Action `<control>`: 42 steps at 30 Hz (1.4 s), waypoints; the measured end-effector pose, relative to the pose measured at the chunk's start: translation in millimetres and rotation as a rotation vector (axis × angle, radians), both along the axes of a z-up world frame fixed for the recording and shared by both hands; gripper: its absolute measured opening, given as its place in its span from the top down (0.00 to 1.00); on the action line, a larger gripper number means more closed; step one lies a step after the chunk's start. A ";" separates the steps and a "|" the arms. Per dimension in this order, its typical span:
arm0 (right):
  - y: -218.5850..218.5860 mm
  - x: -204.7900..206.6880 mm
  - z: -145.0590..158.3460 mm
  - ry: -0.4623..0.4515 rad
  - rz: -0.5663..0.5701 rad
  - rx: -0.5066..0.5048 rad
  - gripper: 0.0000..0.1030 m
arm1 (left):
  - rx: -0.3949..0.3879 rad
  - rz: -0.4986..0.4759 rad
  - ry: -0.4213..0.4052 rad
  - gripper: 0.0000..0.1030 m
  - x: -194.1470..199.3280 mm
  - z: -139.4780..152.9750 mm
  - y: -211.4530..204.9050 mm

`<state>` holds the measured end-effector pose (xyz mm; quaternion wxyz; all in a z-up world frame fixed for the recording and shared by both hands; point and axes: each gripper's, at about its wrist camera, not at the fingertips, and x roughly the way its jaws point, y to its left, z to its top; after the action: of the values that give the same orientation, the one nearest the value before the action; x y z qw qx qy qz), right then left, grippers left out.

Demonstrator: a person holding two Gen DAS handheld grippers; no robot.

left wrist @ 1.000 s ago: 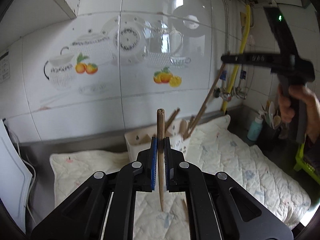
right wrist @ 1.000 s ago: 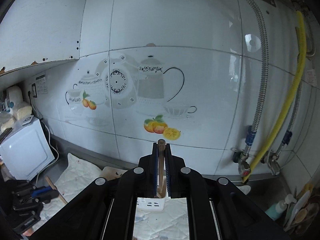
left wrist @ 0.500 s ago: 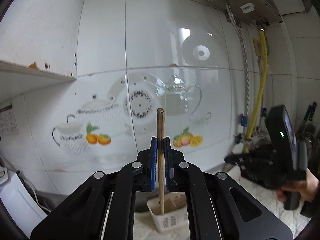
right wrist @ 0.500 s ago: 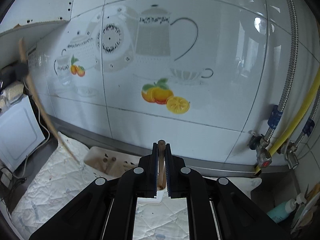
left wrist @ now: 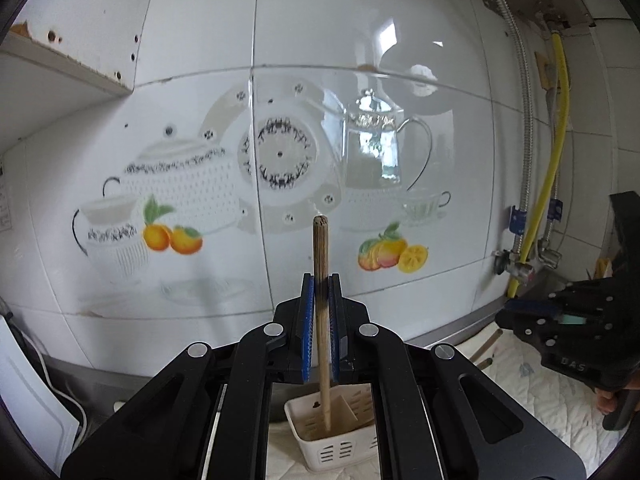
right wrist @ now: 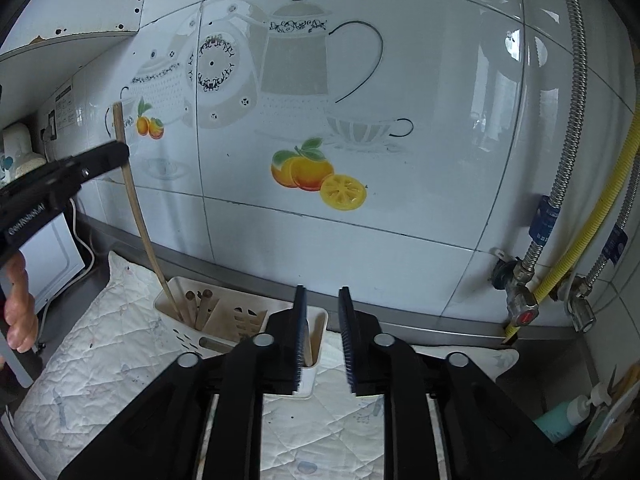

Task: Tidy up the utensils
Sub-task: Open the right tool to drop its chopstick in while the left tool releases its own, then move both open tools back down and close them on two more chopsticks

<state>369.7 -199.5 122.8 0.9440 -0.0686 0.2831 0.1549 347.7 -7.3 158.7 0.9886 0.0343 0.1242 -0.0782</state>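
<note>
Your left gripper (left wrist: 320, 312) squeezes a wooden chopstick (left wrist: 321, 280) upright, its tip inside the white basket (left wrist: 332, 446). Your right gripper (right wrist: 322, 336) has its jaws apart, holding nothing.

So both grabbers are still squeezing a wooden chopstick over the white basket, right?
Not quite. Only the left gripper squeezes a chopstick, its tip down in the white basket. The right wrist view shows the right gripper with its fingers apart and nothing between them; half a second ago they were shut on a stick.
</note>
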 end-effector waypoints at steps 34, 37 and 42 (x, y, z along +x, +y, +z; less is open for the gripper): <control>-11.5 -182.8 -46.1 0.003 0.023 0.045 0.47 | -0.071 0.004 0.084 0.44 -134.4 -43.7 18.6; -9.9 -201.8 -64.0 0.022 0.022 0.044 0.47 | -0.077 0.002 0.105 0.39 -150.6 -53.3 19.6; -9.3 -230.1 -92.3 0.052 0.017 0.058 0.47 | -0.048 0.017 0.117 0.34 -179.9 -75.2 20.4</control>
<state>139.5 -208.8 30.6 0.9366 -0.0395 0.3025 0.1726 167.8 13.1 83.4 0.9808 0.0048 0.1800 -0.0745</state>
